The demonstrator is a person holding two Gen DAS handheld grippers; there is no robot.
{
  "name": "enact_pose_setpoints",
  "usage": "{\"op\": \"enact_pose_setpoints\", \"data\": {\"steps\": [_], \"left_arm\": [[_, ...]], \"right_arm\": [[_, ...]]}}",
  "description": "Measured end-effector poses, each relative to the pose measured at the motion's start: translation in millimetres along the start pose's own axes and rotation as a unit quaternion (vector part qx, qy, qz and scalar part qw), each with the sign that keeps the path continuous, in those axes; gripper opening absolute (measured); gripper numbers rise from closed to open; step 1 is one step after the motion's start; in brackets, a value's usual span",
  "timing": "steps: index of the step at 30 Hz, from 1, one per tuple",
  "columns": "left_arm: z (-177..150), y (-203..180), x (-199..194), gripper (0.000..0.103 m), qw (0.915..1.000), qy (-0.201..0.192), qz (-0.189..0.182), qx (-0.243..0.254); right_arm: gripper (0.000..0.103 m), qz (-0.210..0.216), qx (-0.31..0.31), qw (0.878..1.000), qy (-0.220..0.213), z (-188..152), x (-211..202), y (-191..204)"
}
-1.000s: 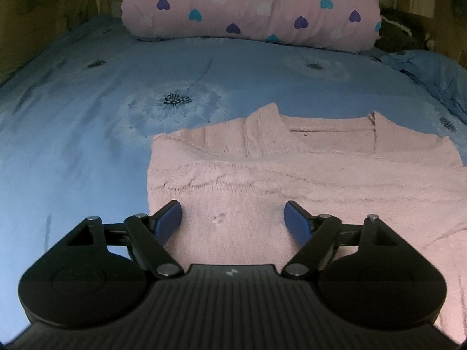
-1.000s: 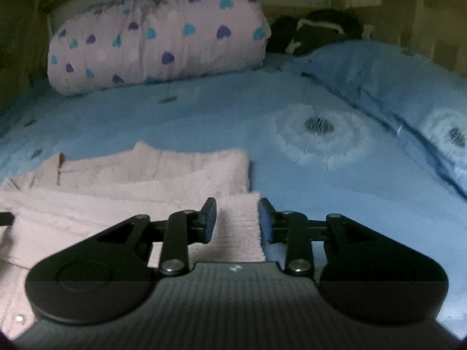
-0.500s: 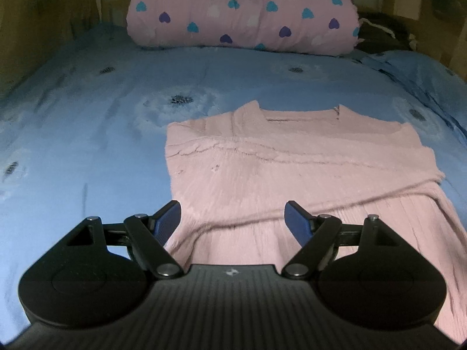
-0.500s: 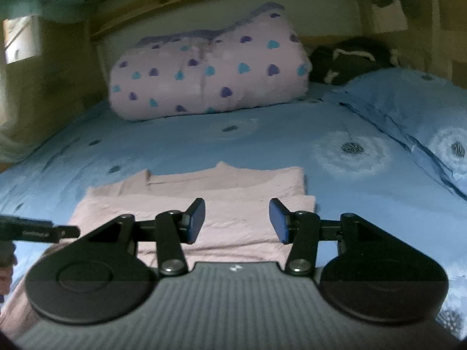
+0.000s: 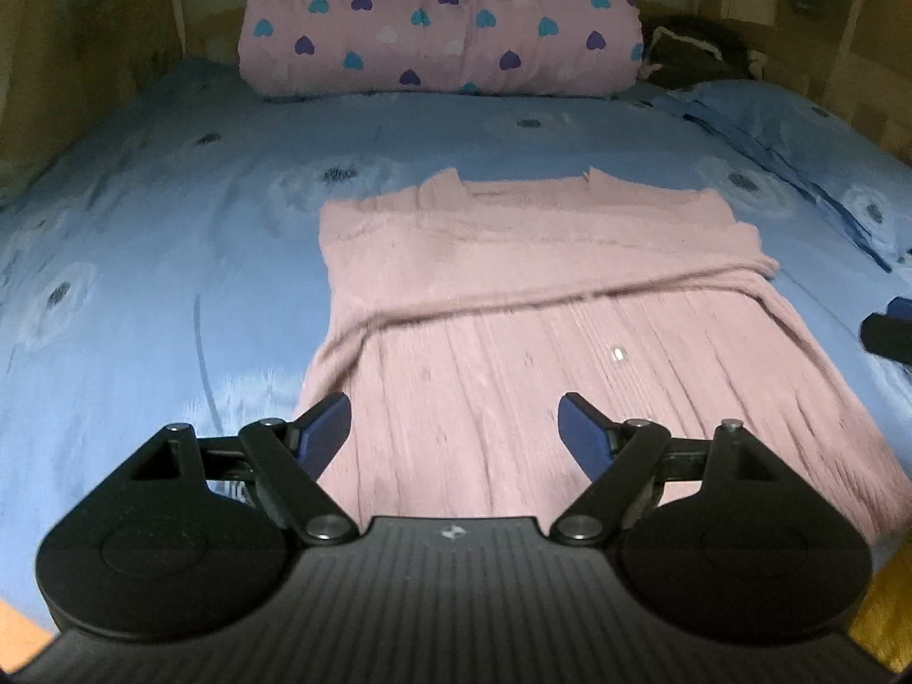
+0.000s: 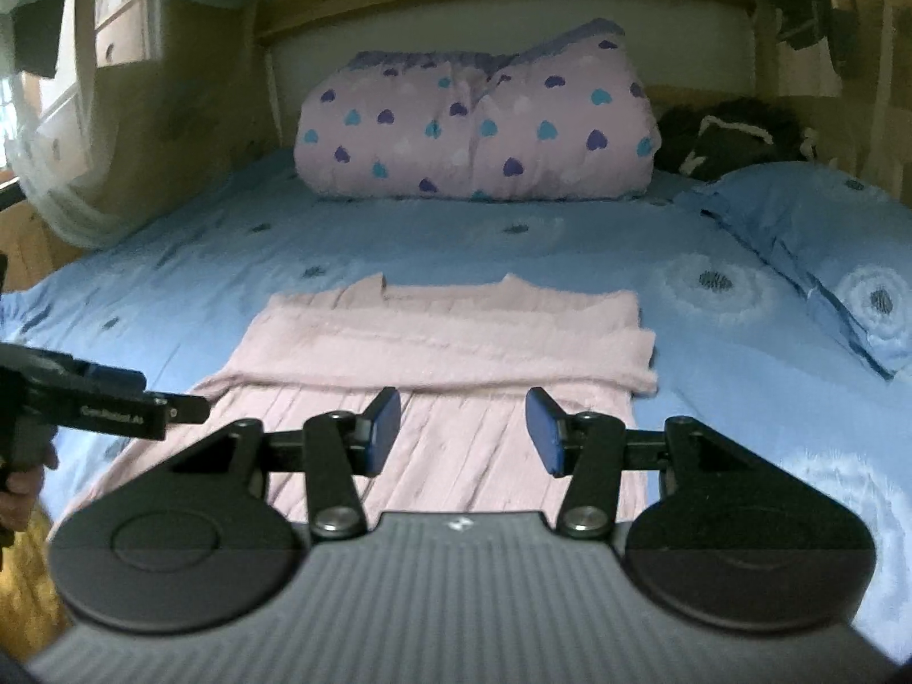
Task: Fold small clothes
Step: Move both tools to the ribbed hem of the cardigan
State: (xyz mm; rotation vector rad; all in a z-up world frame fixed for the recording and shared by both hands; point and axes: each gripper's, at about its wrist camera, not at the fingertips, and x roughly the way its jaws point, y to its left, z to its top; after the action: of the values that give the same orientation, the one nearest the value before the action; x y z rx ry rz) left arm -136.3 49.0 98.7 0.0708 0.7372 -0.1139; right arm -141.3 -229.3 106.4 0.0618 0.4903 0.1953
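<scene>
Sleeves folded across pink sweater (image 5: 513,262) on bed (image 5: 142,239). Left tool (image 5: 454,433) and right tool (image 6: 463,427) both released, empty. Best next: grip near hem corners evenly, fold toward collar.

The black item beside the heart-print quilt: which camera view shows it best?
The right wrist view: the black item shows whole, with white trim, right of the heart-print quilt. The left wrist view shows it smaller and darker.

The pink sweater's (image 5: 513,296) near hem hides behind the left claw (image 5: 454,433).
</scene>
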Motion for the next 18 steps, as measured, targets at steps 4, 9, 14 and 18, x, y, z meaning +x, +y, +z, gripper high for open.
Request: {"op": "enact_pose_setpoints", "data": {"steps": [4, 9, 14, 18], "left_arm": [[-20.1, -4.4, -17.5, 0.084, 1.0000, 0.006, -0.005, 0.002], [-34.6, -7.8, -34.6, 0.084, 0.9999, 0.005, -0.007, 0.011], [-50.0, -14.6, -46.5, 0.084, 0.9995, 0.007, -0.007, 0.029], [-63.4, -18.8, -49.0, 0.085, 0.9988, 0.019, -0.010, 0.044]], "right_arm": [[0.051, 0.005, -0.008, 1.000, 0.017, -13.9, -11.6, 12.2], [0.051, 0.014, -0.021, 0.999, 0.026, -24.7, -26.3, 25.7], [0.051, 0.020, -0.038, 0.998, 0.040, -36.5, -33.7, 36.1], [0.051, 0.021, -0.061, 0.996, 0.059, -50.7, -33.7, 44.7]]}}
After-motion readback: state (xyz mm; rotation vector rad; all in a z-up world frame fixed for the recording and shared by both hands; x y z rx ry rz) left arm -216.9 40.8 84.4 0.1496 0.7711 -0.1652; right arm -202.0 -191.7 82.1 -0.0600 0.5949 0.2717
